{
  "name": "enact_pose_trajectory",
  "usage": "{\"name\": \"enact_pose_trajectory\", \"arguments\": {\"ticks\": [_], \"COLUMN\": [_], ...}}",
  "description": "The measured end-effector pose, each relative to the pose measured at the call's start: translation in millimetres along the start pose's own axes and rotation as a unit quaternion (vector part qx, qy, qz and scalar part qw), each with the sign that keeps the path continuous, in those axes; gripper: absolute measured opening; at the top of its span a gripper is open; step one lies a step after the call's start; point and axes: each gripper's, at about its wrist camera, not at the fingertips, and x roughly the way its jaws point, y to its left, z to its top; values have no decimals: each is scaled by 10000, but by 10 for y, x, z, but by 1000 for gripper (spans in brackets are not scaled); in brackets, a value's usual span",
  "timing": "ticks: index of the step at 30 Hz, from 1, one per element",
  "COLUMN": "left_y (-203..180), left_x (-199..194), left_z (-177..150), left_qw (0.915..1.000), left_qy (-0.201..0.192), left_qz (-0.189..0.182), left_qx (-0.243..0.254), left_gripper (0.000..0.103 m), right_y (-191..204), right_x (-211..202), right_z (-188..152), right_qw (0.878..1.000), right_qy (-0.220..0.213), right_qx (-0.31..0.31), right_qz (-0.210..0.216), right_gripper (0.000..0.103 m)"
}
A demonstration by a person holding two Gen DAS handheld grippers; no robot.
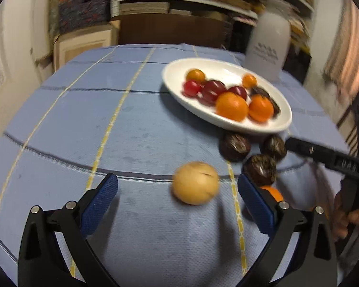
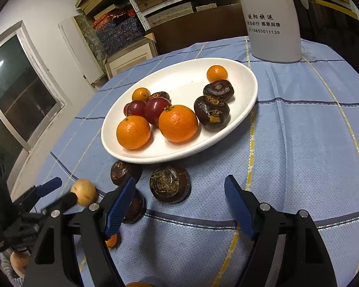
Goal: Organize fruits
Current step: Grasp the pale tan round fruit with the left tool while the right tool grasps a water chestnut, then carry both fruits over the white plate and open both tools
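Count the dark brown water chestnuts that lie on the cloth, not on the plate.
3: one between the right gripper's fingers, one by the white plate's near rim, one behind the left finger. More may be hidden.

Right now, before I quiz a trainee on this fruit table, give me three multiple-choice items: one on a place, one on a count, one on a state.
1. Where does the white bottle stand? A on the plate; B on the cloth behind the plate; C between the right gripper's fingers.
2. How many orange fruits lie on the plate? A two; B four; C six.
3. The right gripper's fingers are: A open; B shut on an orange fruit; C shut on the bottle.
Key: 1 B, it stands past the plate's far rim; 2 B, two large and two small show; 3 A, the fingers stand apart, pressing nothing.
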Motion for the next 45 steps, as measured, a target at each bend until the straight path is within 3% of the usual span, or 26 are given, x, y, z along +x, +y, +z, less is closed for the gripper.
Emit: {"name": "enact_pose_trajectory", "arguments": {"ticks": [3, 5, 7, 13, 14, 17, 19, 26, 32, 39, 45], "left_y": [-106, -87, -68, -208, -223, -229, -237, -188, -214, -311, -207], "left_x": [63, 110, 165, 263, 262, 268, 273, 224, 67, 164, 653], "left_z": [-5, 11, 17, -4, -5, -4, -5, -1, 204, 989, 1329], "left_qw": [9995, 9995, 9993, 9976, 9973, 9974, 9974, 9979, 9983, 9978, 9991], "left_qy": [120, 188, 302, 437, 432, 431, 431, 349, -73, -410, -251], "left_qz": [59, 18, -61, -82, -113, -133, -133, -320, -440, -319, -324], "left_qx": [290, 254, 205, 539, 576, 560, 558, 443, 388, 417, 107], "left_gripper": [98, 89, 63, 50, 48, 47, 47, 41, 41, 41, 41], "right_y": [39, 64, 85, 193, 218, 350, 435, 466, 425, 268, 157], "right_x": [27, 40, 51, 176, 190, 240, 257, 124, -218, -291, 148], "right_z": [-12, -22, -30, -14, -11, -32, -50, -90, -54, 537, 1043], "right_qw": [9999, 9998, 9995, 9976, 9971, 9936, 9911, 9903, 9922, 9921, 9944], "right_qy": [34, 43, 54, 196, 205, 298, 329, 186, -391, -768, -663], "right_qx": [-106, -184, -251, -522, -572, -920, -1145, -1306, -1124, -824, -627], "right_qz": [-49, -102, -163, -417, -457, -579, -601, -433, -371, -547, -537], "right_gripper": [78, 78, 78, 77, 69, 48, 43, 42, 42, 42, 42]}}
